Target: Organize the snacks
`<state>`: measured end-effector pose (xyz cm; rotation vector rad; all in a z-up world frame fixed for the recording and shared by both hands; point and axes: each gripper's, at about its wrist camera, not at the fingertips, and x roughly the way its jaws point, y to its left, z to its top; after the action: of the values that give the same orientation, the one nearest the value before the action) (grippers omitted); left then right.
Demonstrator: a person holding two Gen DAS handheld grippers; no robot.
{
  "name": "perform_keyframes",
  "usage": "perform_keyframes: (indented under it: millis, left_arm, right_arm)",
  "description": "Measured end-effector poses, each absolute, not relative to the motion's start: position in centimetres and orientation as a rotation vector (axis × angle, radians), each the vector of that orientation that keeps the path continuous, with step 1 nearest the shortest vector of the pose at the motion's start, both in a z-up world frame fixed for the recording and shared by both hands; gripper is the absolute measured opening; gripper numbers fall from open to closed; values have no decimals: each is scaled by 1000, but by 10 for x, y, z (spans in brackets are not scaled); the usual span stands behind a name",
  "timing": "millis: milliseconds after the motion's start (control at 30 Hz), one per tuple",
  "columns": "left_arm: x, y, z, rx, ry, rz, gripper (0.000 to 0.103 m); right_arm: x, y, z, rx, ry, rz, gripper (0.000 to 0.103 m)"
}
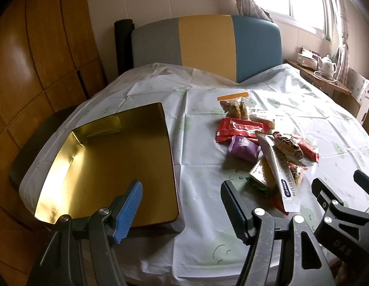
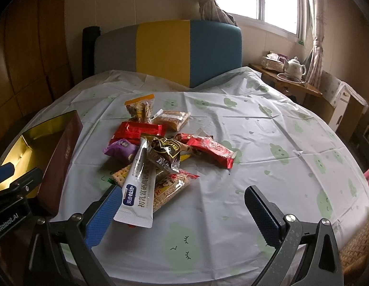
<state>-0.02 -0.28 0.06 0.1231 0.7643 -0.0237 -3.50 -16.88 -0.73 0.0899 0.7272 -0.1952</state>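
Note:
A pile of snack packets (image 1: 263, 147) lies on the table, also in the right wrist view (image 2: 158, 152). It includes a white stick pouch (image 2: 139, 188), a purple packet (image 2: 121, 149), red packets (image 2: 213, 150) and a clear bag with an orange top (image 2: 139, 108). An open box with a gold inside (image 1: 108, 166) stands to the left of the pile; it shows in the right wrist view (image 2: 58, 157) too. My left gripper (image 1: 182, 205) is open and empty over the box's near right corner. My right gripper (image 2: 182, 209) is open and empty just before the pile.
The table has a white cloth with green cloud prints (image 2: 267, 147). A grey, yellow and blue chair back (image 1: 208, 45) stands behind it. A side shelf with a white teapot (image 2: 295, 66) is at the right. Wooden cabinets (image 1: 29, 59) are at the left.

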Motion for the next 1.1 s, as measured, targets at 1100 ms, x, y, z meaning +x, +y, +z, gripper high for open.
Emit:
perform_keyframes:
  millis: [1100]
  left_arm:
    - [17, -50, -19, 86, 932, -365, 70]
  right_arm:
    - [50, -259, 18, -176, 840, -177, 103]
